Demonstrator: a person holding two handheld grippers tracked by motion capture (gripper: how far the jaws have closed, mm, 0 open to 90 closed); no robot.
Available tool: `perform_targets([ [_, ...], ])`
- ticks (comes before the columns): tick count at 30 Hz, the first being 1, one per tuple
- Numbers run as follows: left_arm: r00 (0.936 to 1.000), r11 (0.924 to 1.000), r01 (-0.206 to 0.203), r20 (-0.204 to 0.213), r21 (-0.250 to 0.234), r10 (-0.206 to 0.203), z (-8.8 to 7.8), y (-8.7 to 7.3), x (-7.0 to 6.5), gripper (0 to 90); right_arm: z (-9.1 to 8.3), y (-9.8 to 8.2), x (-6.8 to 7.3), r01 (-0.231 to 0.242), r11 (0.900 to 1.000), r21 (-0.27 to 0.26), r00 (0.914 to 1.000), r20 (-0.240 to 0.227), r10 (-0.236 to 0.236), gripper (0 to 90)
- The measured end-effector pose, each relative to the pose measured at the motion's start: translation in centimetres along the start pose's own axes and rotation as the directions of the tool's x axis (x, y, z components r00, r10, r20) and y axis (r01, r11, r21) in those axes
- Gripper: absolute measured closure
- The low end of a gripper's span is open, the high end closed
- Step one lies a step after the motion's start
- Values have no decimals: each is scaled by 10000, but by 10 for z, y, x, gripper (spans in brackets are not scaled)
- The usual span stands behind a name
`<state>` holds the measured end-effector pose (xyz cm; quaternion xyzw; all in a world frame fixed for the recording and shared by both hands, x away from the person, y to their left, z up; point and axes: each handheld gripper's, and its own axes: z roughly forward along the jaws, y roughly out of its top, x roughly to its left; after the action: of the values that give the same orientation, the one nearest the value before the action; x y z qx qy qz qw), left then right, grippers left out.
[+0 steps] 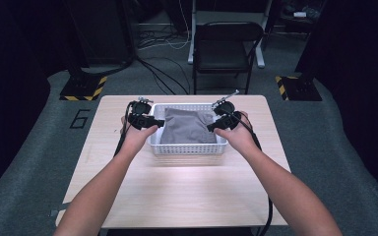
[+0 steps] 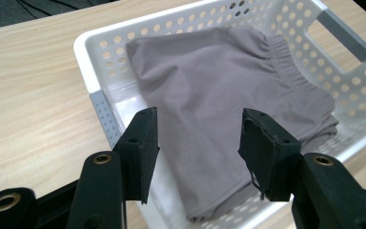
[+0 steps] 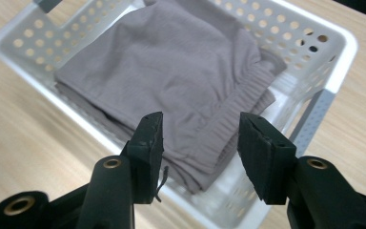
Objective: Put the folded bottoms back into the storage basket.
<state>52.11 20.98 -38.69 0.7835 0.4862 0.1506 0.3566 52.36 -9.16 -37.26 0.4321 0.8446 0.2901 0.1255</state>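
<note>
Near edge: both forearms come in over the pale wood worktop [image 1: 177, 196], bare between the arms.

Mid-worktop: white perforated basket [image 1: 187, 147] with a folded grey garment [image 1: 187, 125] lying inside, filling most of the basket floor. Elastic waistband [image 3: 238, 102] is at the end nearer the right hand.

Left hand-held gripper [image 1: 158, 123] sits at the basket's left rim, tips pointing inward over the garment edge. Left gripper view: jaws apart, nothing between them, grey cloth [image 2: 209, 95] visible through the gap below. Can't tell if the tips touch the fabric. Grey handle insert [image 2: 104, 117] on the basket wall just beside the left jaw.

Right hand-held gripper [image 1: 210, 127] mirrors it at the right rim, pointing inward. Right gripper view: jaws apart, empty, poised above the waistband end of the garment [image 3: 171, 71]. A loose thread hangs off the left jaw pad.

Cables trail from both grippers back along the worktop toward the person.

Beyond the worktop: black folding chair [image 1: 229, 49] on grey floor, cables on the floor, two stand bases with yellow-black hazard tape [image 1: 83, 88], a "6" marked on the floor [image 1: 81, 118] at left.
</note>
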Motion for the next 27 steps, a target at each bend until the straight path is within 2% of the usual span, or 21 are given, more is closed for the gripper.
perform_targets([
  [4,9999,10000,-55,85,-44,56,-6,-5,0,479,-3,-6,7,101,9999,-26,9998,-187,-101,511],
  [7,9994,9997,-246,229,24,245,-12,-11,0,479,-7,-10,12,249,9996,-99,9992,-316,-252,511],
  [8,9996,10000,-75,263,-58,77,-12,-13,-1,479,-8,-12,13,273,9995,-131,9989,-380,-278,511],
  [9,9993,9998,-208,312,10,207,-14,-15,-1,479,-9,-13,14,325,9994,-114,9985,-441,-330,511],
  [13,9983,9997,-243,537,-86,247,-20,-24,-6,480,-13,-21,19,370,9992,-123,9973,-636,-377,511],
  [19,9951,9985,-543,838,102,533,-25,-39,-12,478,-11,-37,22,330,9995,-7,9964,-781,-330,511],
  [21,9931,9966,-815,856,136,800,-27,-45,-14,475,-10,-43,23,378,9993,-27,9956,-857,-379,511],
  [25,9911,9969,-779,1093,128,760,-27,-55,-17,475,-9,-54,26,345,9994,-7,9949,-947,-344,511],
  [27,9907,9970,-760,1141,108,743,-27,-61,-19,476,-8,-59,27,522,9986,-62,9940,-955,-526,510],
])
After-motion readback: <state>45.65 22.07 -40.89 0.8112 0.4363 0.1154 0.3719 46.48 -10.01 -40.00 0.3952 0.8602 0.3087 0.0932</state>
